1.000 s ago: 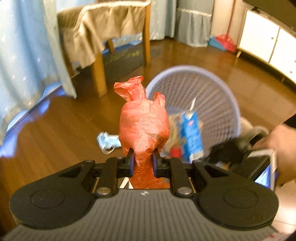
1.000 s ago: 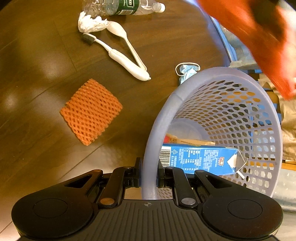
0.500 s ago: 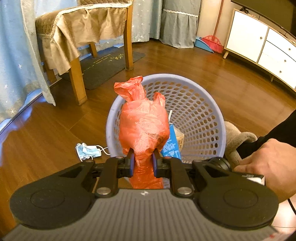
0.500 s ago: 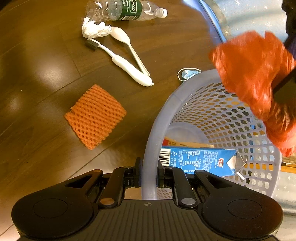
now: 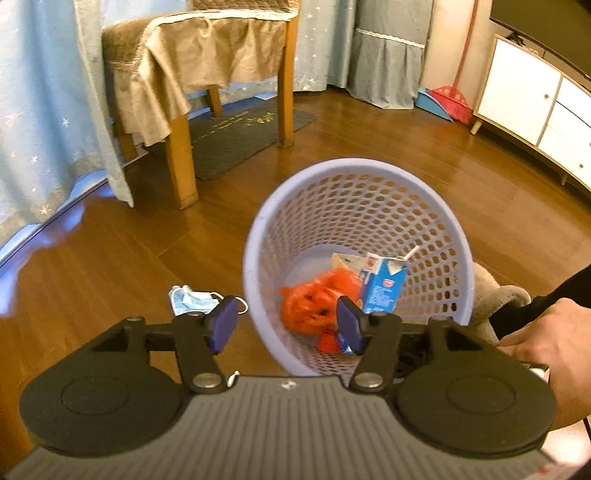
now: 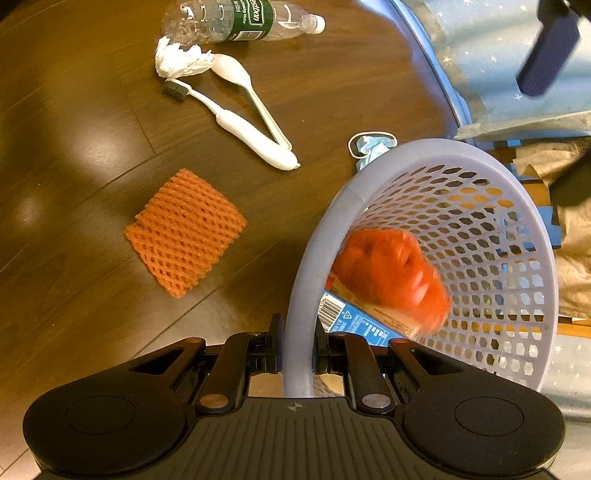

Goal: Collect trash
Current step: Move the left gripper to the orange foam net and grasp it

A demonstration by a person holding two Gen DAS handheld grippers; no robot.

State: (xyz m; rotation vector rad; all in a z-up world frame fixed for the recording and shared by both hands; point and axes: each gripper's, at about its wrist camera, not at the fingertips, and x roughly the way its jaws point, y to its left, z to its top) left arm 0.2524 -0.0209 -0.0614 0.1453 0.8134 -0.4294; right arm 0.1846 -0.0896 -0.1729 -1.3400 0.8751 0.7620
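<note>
Basket [image 5: 258, 229]: tilted on the floor; right gripper [image 6: 298, 354] clamped on its rim.
Left gripper [image 5: 286, 326]: jaws have just been opening, nothing between them, above the basket's near rim.
Bag [image 5: 317, 301]: orange, inside the basket beside the carton [image 5: 384, 286], below and beyond the parted jaws.

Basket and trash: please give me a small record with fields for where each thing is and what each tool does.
basket: lavender, tilted, rim clamped by right tool
left tool: open, nothing between its pads; jaws just opened
orange bag: inside basket, blurred in right wrist view
blue carton: inside basket, beside the bag
face mask: on floor, next to basket
on floor, not collected: orange foam net, toothbrush, white spoon, crumpled tissue, plastic bottle
</note>
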